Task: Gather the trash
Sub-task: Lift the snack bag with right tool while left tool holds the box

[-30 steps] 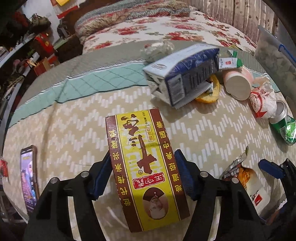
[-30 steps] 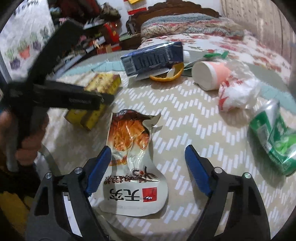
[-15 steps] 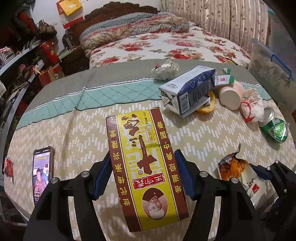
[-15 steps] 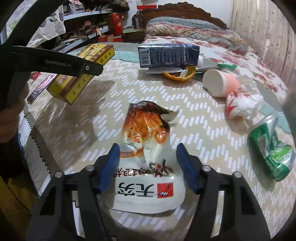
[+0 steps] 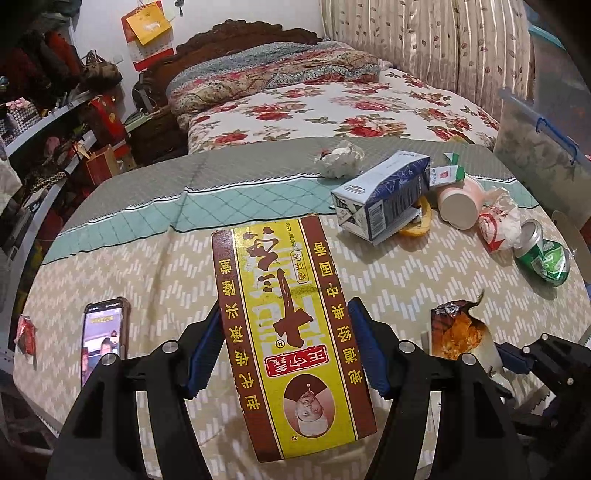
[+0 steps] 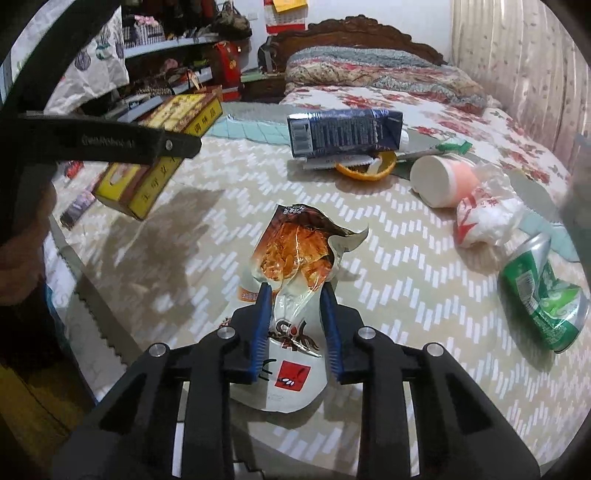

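I'm working in a home bedroom. Straight ahead of my left gripper stands a bed (image 5: 332, 107) with a rose-print cover, a folded patterned quilt (image 5: 273, 77) at its head and a carved dark wooden headboard (image 5: 243, 33) behind that. Ahead and to the right, floral striped curtains (image 5: 424, 40) hang along the wall. Off to the left, cluttered shelves (image 5: 48, 122) hold handbags, red gift bags and boxes. Directly beneath the gripper is a padded surface under a chevron-patterned cloth (image 5: 155, 273), with a smartphone (image 5: 102, 339) lying on it to the left, screen lit.
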Motion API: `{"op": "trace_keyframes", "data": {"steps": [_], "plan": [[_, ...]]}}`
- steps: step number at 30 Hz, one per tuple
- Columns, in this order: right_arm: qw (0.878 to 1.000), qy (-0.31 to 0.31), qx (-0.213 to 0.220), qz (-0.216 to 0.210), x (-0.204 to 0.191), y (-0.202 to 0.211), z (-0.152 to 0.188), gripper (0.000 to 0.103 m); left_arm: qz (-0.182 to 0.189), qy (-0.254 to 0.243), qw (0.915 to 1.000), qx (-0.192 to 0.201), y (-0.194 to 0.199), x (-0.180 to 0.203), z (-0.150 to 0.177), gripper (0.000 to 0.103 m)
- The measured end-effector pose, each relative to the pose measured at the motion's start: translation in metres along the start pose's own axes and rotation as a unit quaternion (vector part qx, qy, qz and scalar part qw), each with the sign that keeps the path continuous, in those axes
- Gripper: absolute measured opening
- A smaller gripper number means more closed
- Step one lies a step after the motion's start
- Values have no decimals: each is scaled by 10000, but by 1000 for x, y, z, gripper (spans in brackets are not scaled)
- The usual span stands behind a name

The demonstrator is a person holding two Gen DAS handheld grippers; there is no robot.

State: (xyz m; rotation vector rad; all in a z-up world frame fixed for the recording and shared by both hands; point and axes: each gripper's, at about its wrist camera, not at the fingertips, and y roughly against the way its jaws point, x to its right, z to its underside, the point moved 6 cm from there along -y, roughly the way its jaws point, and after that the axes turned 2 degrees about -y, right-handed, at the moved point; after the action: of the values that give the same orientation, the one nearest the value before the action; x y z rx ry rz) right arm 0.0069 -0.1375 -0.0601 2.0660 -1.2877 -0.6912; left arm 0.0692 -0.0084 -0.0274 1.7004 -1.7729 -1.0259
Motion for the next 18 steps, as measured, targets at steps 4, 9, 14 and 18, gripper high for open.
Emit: {"op": "trace_keyframes", "data": {"steps": [4, 9, 14, 18], "plan": [[9998, -141, 77, -146, 0, 2, -7, 27, -234, -17, 9997, 44, 0, -9, 0, 62], [9990, -287, 104, -321, -1, 0, -12, 27, -472, 45, 9989, 57, -2, -23, 1, 62], [9973, -463, 94, -561, -2, -3, -16, 27, -586, 135, 9982, 43, -5, -35, 2, 62], [9965, -505, 80, -664, -6, -5, -20, 27, -669, 185, 9976, 71, -4, -42, 4, 62]]}}
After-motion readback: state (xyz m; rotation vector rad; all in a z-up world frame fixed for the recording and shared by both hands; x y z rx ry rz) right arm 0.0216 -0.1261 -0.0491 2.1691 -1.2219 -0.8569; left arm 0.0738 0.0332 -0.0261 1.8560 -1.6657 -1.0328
